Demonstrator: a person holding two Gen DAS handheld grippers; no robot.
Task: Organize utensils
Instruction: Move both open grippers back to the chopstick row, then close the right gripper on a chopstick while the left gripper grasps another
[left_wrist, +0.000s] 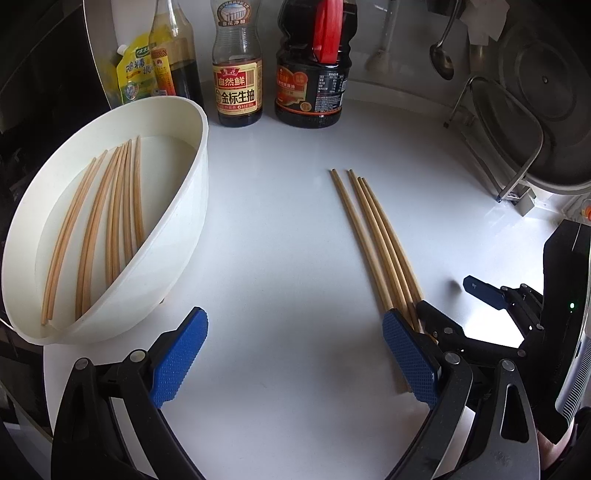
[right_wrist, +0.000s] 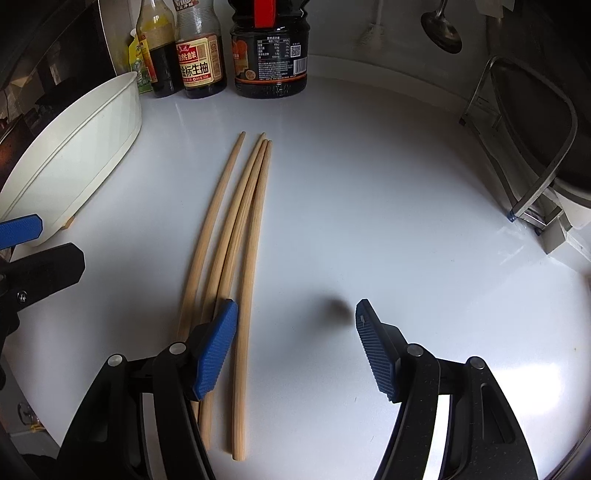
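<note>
Several wooden chopsticks (left_wrist: 373, 236) (right_wrist: 236, 229) lie side by side on the white counter. More chopsticks (left_wrist: 118, 214) rest inside a white oval bowl (left_wrist: 173, 251) (right_wrist: 85, 155) at the left. My left gripper (left_wrist: 295, 317) is open over bare counter between the bowl and the loose chopsticks, its right pad just beside their near ends. My right gripper (right_wrist: 295, 308) (left_wrist: 454, 301) is open and low over the counter. Its left finger covers the near ends of most chopsticks, and the rightmost one lies just inside that pad, untouched. The left gripper's fingers (right_wrist: 20, 229) show at the left edge.
Sauce bottles (left_wrist: 238, 74) (right_wrist: 201, 62) and a dark jug (left_wrist: 312, 81) (right_wrist: 269, 55) stand along the back wall. A wire rack (left_wrist: 498, 140) (right_wrist: 524, 147) with a pot lid stands at the right. A ladle (left_wrist: 441, 59) hangs on the wall. The counter's edge runs along the lower left.
</note>
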